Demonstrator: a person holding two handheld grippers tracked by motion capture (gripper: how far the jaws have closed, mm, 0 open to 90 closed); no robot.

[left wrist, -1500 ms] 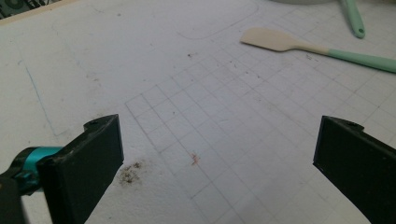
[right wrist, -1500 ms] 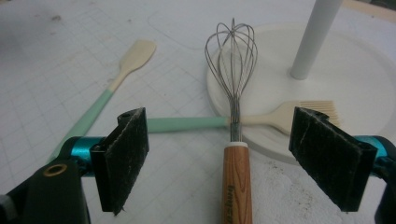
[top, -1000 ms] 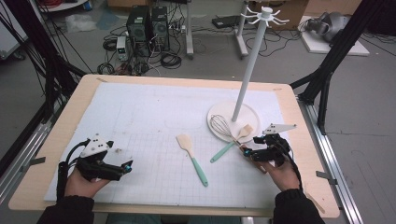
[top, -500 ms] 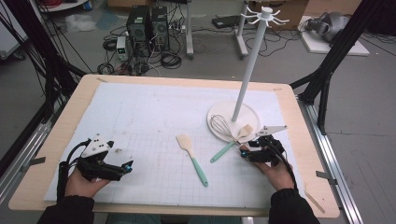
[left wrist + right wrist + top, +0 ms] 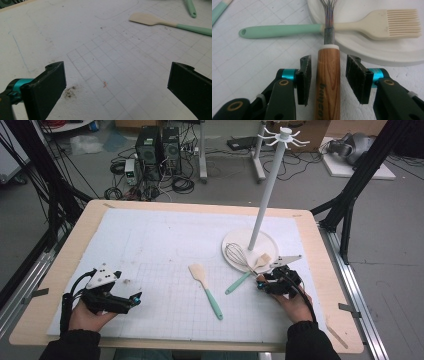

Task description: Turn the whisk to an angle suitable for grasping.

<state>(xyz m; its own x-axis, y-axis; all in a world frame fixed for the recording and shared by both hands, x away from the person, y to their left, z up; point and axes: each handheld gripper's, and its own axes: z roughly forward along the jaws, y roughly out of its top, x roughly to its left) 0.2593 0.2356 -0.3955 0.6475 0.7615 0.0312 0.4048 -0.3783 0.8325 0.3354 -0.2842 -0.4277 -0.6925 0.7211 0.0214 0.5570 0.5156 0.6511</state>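
A whisk (image 5: 328, 75) with a wooden handle lies with its wire head (image 5: 235, 254) on the white round base (image 5: 227, 245) of a hook stand. My right gripper (image 5: 262, 281) straddles that handle. Its jaws have just been closing, and a narrow gap still shows on each side of the wood in the right gripper view (image 5: 328, 62). A cream silicone brush (image 5: 387, 23) with a mint handle lies across the whisk's neck. A cream spatula (image 5: 205, 282) with a mint handle lies mid-mat. My left gripper (image 5: 135, 297) rests open at the front left, with only mat between its pads (image 5: 117, 77).
The stand's white pole (image 5: 267, 190) rises from the base to a ring of hooks at the back right. The spatula (image 5: 150, 19) lies ahead of the left gripper. The gridded white mat (image 5: 150, 235) covers most of the wooden table.
The right gripper's jaws have narrowed around the whisk handle and the hand has edged slightly toward it. The left gripper and the utensils have not moved.
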